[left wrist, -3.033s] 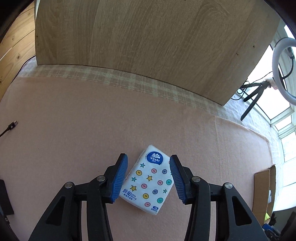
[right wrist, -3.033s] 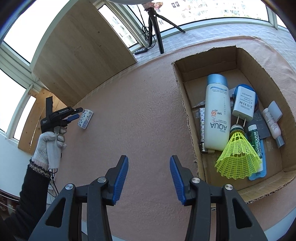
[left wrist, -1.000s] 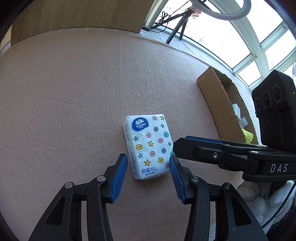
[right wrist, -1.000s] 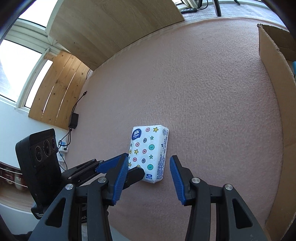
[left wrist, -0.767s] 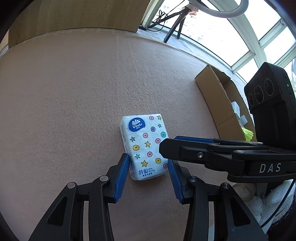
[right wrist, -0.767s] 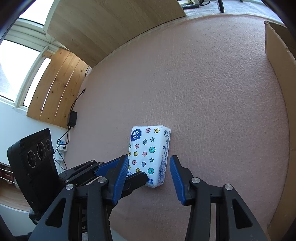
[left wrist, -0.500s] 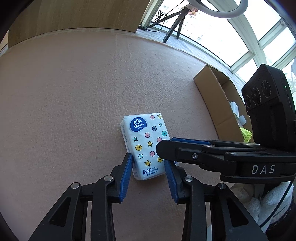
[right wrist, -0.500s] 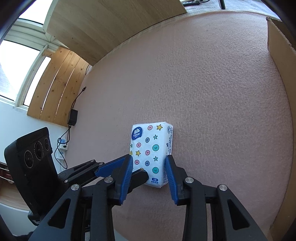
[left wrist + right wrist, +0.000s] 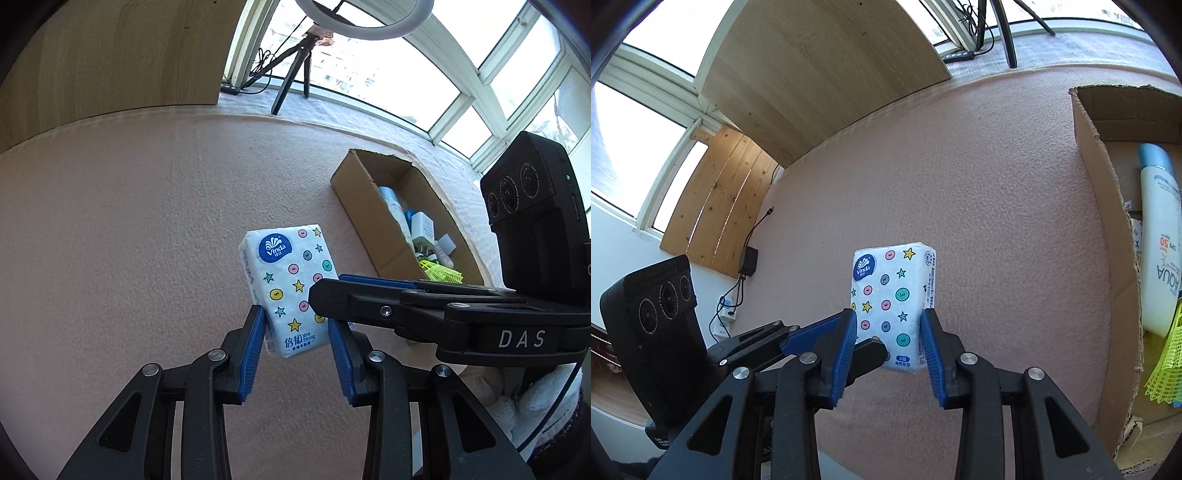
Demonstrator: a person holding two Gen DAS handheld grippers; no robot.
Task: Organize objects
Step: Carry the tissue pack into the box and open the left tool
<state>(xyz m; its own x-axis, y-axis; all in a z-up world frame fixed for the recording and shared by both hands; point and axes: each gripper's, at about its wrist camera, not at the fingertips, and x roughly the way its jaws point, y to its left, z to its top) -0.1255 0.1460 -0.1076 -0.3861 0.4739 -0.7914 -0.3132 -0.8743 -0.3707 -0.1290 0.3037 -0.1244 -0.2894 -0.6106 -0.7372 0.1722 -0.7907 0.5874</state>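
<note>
A white Vinda tissue pack [image 9: 290,286] with coloured dots and stars is held above the pink mat. My left gripper [image 9: 297,325] is shut on its near end. My right gripper [image 9: 888,326] is also shut on the same tissue pack [image 9: 892,299], its fingers reaching in from the right in the left wrist view. The open cardboard box [image 9: 364,201] lies to the right; it holds a white sunscreen bottle [image 9: 1160,240], a yellow shuttlecock [image 9: 439,271] and other small items.
The pink mat [image 9: 129,240] covers the table. A wooden board [image 9: 820,70] stands at the back. A ring light on a tripod [image 9: 295,59] stands by the windows. A black adapter and cable [image 9: 748,260] lie at the mat's left edge.
Both grippers have closed onto the tissue pack and lifted it off the mat. The view has tilted up, showing more of the box and windows.
</note>
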